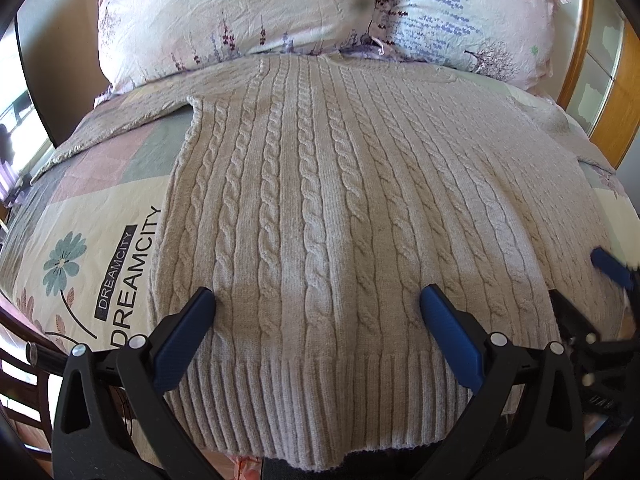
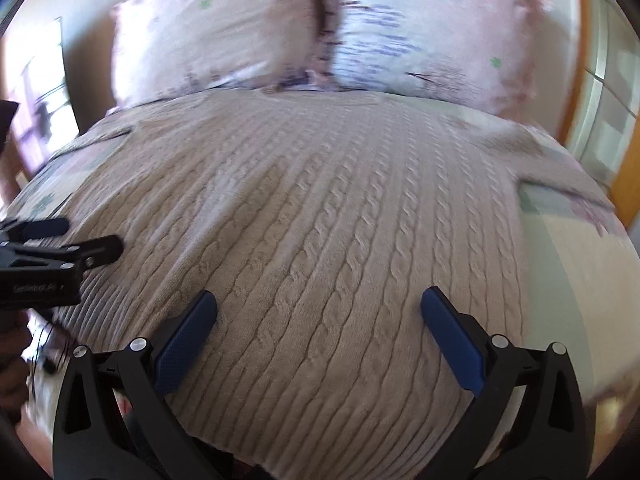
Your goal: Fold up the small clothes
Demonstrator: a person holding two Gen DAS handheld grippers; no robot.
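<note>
Sweater [image 1: 320, 200], beige cable-knit, spread flat and front-up on quilt [image 1: 80, 240] of bed, ribbed hem [image 1: 312, 400] nearest, neckline toward two floral pillows [image 1: 240, 20]. One sleeve [image 1: 120, 116] stretched out to left side; other sleeve running off toward right edge, only partly visible. Thick, soft, limp knit; likely moderately heavy for its size, prone to stretch and sag when lifted, not slippery, not fragile. Best taken by pinching doubled fabric at hem corners or at shoulder seams, rather than a single loose layer mid-body. Left gripper [image 1: 318, 300] poised over hem, blue-padded fingers [image 1: 180, 344] spread wide apart, holding nothing. Right gripper [image 2: 319, 300] likewise gaping over lower body of sweater toward its right half, nothing between pads; right view blurred, so whether the fingers touch the fabric is unclear. Each gripper visible at edge of other's view, side by side. Folding judged not yet begun: garment fully laid out, no crease made. Containers: none visible in either view.
</note>
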